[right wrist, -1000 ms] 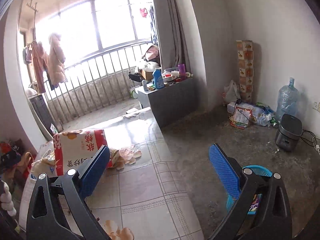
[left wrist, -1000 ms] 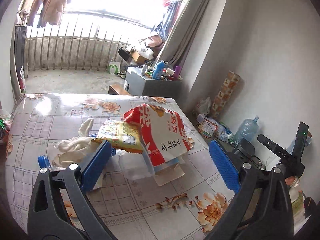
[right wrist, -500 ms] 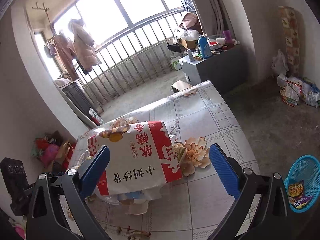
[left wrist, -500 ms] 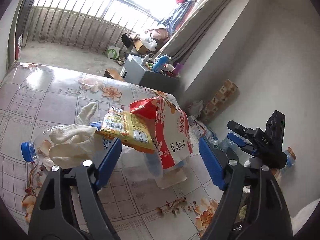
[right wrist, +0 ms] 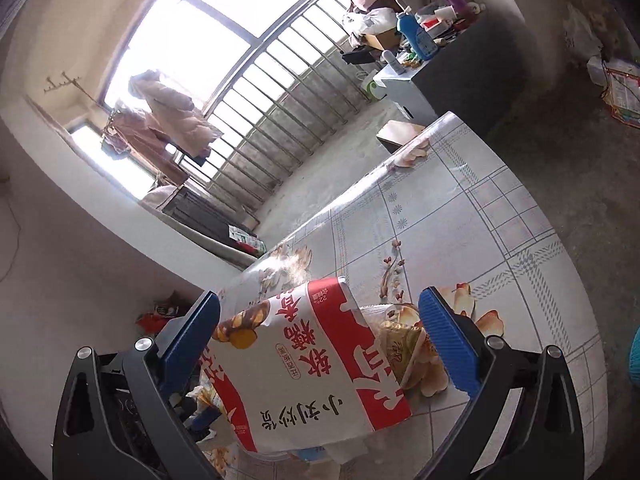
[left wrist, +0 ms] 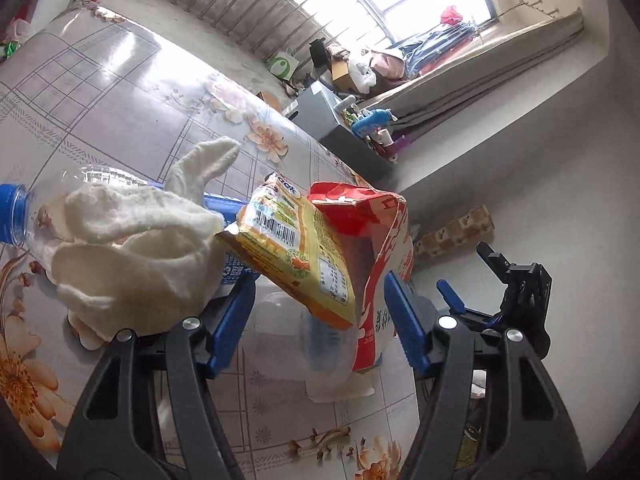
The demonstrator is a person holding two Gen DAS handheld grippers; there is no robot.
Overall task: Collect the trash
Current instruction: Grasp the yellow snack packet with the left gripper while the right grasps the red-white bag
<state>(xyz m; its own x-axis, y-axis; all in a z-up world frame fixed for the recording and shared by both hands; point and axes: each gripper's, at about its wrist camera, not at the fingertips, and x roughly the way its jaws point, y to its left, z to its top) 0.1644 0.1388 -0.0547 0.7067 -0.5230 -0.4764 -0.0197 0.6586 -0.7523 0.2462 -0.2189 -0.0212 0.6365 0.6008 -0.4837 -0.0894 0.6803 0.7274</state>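
A red-and-white snack bag (left wrist: 384, 264) stands in a pile on the floral table (left wrist: 120, 92). A yellow wrapper (left wrist: 296, 252) leans on it, beside a white cloth (left wrist: 132, 252) draped over a clear bottle with a blue cap (left wrist: 12, 216). My left gripper (left wrist: 318, 320) is open, its jaws on either side of the yellow wrapper and the bag's edge. My right gripper (right wrist: 320, 344) is open around the red-and-white bag (right wrist: 312, 372) from the other side. The right gripper (left wrist: 492, 304) shows in the left wrist view past the bag.
A clear plastic container (left wrist: 320, 344) and white paper (left wrist: 340, 388) lie under the bag. A blue basket (right wrist: 634, 360) sits on the floor to the right of the table. A grey cabinet (right wrist: 440, 76) with bottles stands near the barred window.
Both grippers have moved in close to the pile and rolled. The left gripper's jaws now flank the yellow wrapper; the right gripper's jaws now flank the red-and-white bag.
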